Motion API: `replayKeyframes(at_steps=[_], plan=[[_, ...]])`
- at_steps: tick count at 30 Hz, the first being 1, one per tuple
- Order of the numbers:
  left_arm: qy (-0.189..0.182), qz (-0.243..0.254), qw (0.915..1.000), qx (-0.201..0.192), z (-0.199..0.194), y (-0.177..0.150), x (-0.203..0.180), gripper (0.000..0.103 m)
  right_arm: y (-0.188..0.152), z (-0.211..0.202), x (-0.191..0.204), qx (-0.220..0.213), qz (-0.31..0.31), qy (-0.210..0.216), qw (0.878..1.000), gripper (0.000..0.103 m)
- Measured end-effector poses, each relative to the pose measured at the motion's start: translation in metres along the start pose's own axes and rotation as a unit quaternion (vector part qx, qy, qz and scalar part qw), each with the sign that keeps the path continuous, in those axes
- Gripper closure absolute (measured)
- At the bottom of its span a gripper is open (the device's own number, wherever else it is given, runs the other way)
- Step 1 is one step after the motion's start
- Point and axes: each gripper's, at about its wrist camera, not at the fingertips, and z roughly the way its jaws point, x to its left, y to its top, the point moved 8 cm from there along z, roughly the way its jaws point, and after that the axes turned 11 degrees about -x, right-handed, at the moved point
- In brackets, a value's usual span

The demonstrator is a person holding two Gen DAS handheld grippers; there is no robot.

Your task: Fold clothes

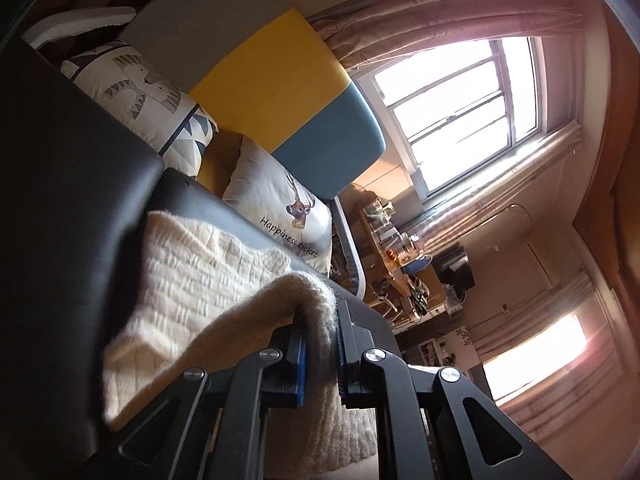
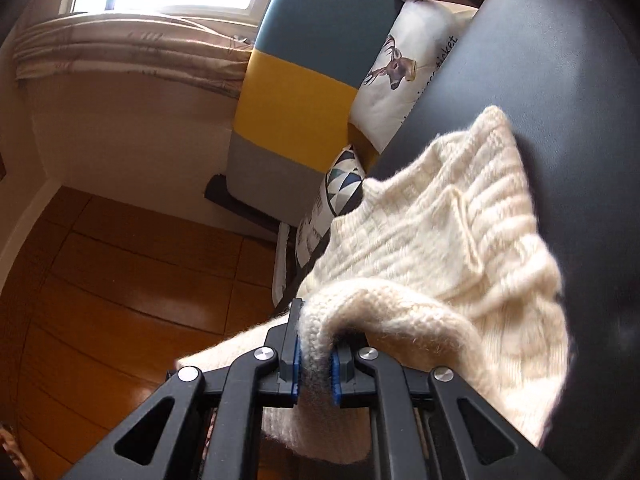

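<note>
Two wrist cameras look along a pair of black hand-held grippers, each clamped on the same cream, chunky cable-knit sweater (image 1: pixel 200 280). The left gripper (image 1: pixel 322 354) has its blue-padded fingers (image 1: pixel 301 364) closed on a thick rolled edge of the knit, and the right gripper (image 2: pixel 314 364) pinches a similar rolled edge between its own blue-padded fingers (image 2: pixel 295 368). The sweater lies partly spread over a smooth black padded surface (image 2: pixel 540 80), with the gripped edges raised off it and some knit hanging below the fingers. This appears to be the lifting stage of a fold: both edges are secured and raised, ready to be carried across the body of the garment. The next move probably calls for moving both grippers together, level and in step, so the edge lands squarely on the far part of the knit before the fingers let go. Behind the surface stand a white cushion printed with a deer head (image 1: pixel 280 204), a cushion with a blue and grey geometric print (image 1: pixel 140 92), and a grey, yellow and teal striped upholstered panel (image 1: pixel 272 64). Much is unclear: which parts of the sweater are held, whether hem, shoulder or sleeve, cannot be told; the sleeves and the garment's far outline are out of view or blurred, and the person's hands are not visible.
</note>
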Motion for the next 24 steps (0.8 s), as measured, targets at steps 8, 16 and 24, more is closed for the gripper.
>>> replayKeyframes(at_steps=[8,16,24], plan=[[0.106,-0.081,0.9908,0.019,0.089,0.017,0.087,0.092,0.043,0.051,-0.064,-0.003,0.105,-0.054,0.993,0.078],[0.121,-0.080,0.9887,0.037,0.083,-0.025,0.112,0.091,0.026,0.044,-0.087,0.024,0.105,-0.036,0.994,0.088],[0.123,-0.097,0.9862,0.053,-0.005,-0.087,0.100,0.091,-0.037,-0.027,-0.085,0.057,0.090,-0.055,0.993,0.087]])
